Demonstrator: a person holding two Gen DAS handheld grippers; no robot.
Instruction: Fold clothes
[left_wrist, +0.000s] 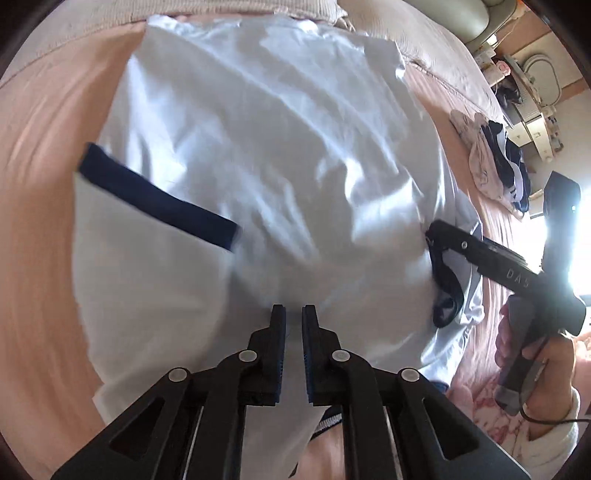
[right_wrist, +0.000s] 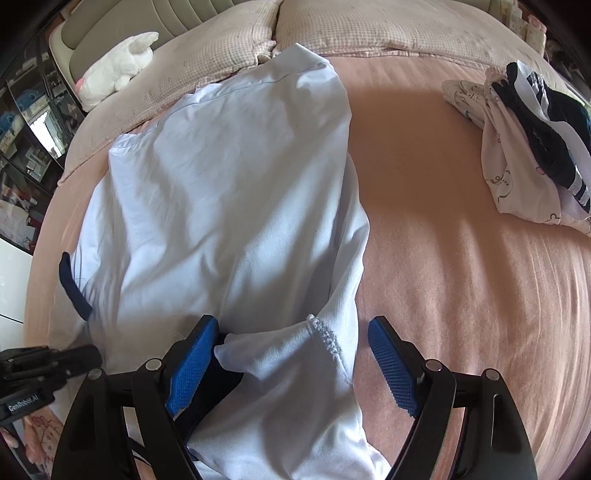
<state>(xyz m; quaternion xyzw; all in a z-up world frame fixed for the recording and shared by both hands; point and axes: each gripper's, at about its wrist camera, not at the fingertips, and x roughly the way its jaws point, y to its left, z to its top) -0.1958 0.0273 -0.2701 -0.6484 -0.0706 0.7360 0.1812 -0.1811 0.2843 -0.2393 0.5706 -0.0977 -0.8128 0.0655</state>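
Your left gripper (left_wrist: 293, 314): fingers nearly together over the shirt (left_wrist: 258, 155), gripping nothing | right gripper (right_wrist: 291, 332): fingers spread astride its edge | bed (right_wrist: 461, 258)

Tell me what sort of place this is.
Most likely a bedroom: the white shirt lies on a pink bed sheet, with pillows and a white plush toy by the headboard.

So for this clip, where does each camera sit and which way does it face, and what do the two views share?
Left wrist: sits on the left gripper, looks down along nearly closed fingers at the white shirt; the right gripper and the hand holding it show.
Right wrist: sits on the right gripper, wide open over the shirt's edge, facing the pillows; the left gripper shows.
Shared: shirt, pink bed sheet, clothes pile.
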